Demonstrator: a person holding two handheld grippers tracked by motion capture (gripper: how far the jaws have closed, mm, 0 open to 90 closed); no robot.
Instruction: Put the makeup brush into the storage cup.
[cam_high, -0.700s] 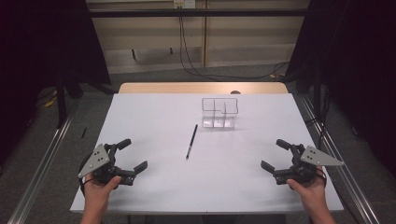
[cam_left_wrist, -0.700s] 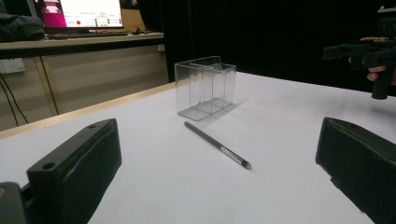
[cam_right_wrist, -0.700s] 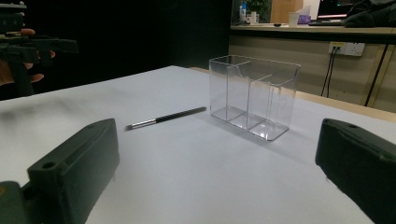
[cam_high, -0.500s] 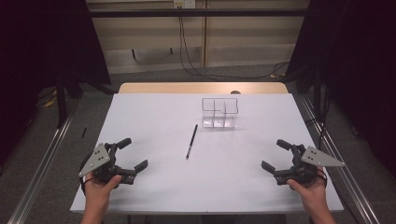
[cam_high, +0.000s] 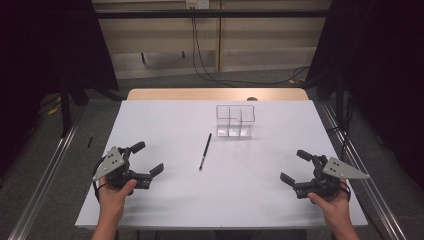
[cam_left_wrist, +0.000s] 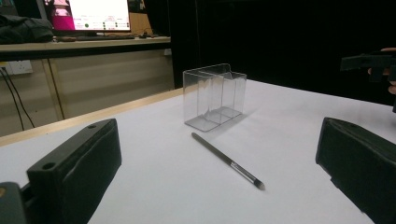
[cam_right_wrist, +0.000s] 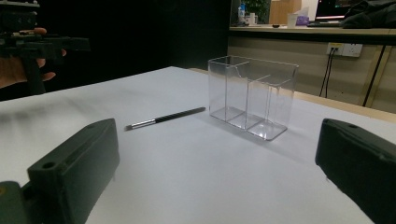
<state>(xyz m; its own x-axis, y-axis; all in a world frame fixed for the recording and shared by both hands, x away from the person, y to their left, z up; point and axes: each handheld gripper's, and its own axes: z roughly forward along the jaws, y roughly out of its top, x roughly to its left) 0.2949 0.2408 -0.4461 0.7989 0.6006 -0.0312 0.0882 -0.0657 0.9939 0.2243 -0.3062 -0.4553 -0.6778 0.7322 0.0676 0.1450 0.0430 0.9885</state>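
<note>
Brush (cam_high: 205, 151) lies flat just before the clear organizer (cam_high: 235, 120): light, thin, stiff, likely to roll. I'd pinch mid-handle. My left claw (cam_high: 148, 159) and right claw (cam_high: 295, 167) gape apart, empty.

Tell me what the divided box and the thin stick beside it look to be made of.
Divided box: clear, glossy hard plastic, likely acrylic; the table shows through its walls. Thin stick: a brush-like tool with a matte black handle and a shiny, seemingly metal band near its tip.

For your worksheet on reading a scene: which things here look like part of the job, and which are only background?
Likely job things: brush, clear divided holder, left claw, right claw, both open.

Background: white table, wall cables, monitor.
</note>
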